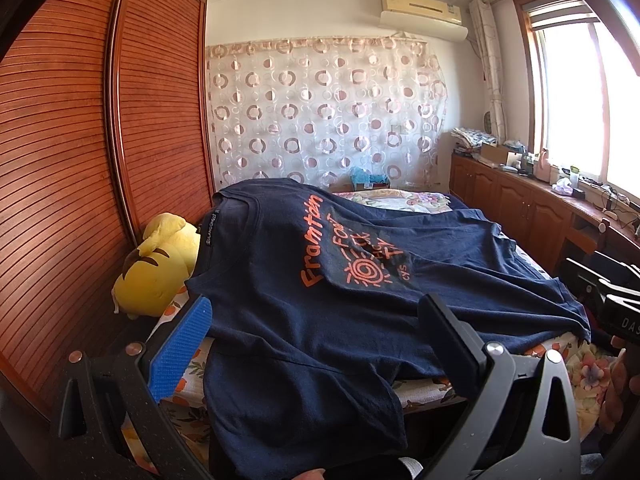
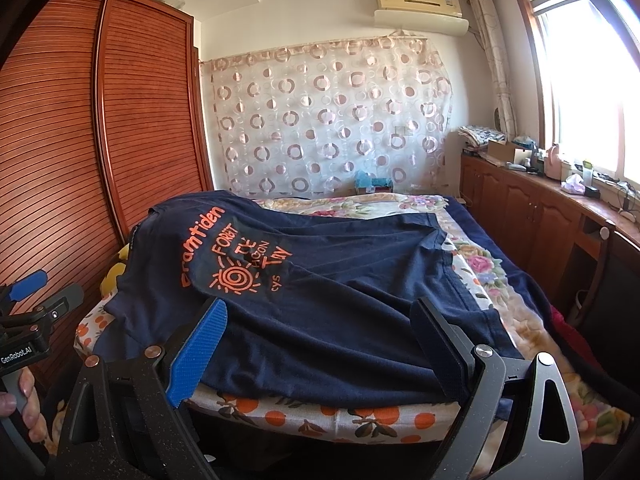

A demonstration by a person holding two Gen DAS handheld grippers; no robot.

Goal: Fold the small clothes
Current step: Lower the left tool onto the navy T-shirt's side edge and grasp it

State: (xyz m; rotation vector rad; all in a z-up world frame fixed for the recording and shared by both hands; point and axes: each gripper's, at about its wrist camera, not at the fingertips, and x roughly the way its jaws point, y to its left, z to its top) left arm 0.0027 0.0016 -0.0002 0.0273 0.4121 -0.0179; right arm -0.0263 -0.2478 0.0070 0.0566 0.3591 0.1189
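A: The bed (image 2: 472, 264) fills most of both views, under a floral cover, with a slatted wooden wardrobe (image 2: 80, 140) along its left side and a low cabinet run (image 2: 540, 208) under the window on the right.

B: And the garment?

A: A navy T-shirt (image 2: 320, 300) with orange print lies spread face-up across the near half of the bed. Its collar points to the far left, toward a yellow plush toy (image 1: 156, 264) wedged against the wardrobe, and a sleeve hangs over the near edge in the left wrist view.

B: Where do the tools stand?

A: The left gripper (image 1: 316, 320) hovers over the near left part of the shirt, by the sleeve and shoulder. The right gripper (image 2: 320, 316) sits over the near hem side. Both have their jaws spread wide apart, with nothing between them; cloth shows in each gap but is not pinched.

B: So the step in hand is the first grasp?

A: Most likely. The shirt looks unfolded, so the task seems barely begun. To do it well, each tool should probably drop onto one edge, the left at the shoulder seam and the right at the hem on the same side, and pinch only the shirt, not the bed cover beneath.

B: Any risk?

A: The cloth is rumpled near the middle. Lifting both ends level and keeping the edge taut should stop that wrinkle from being folded in.
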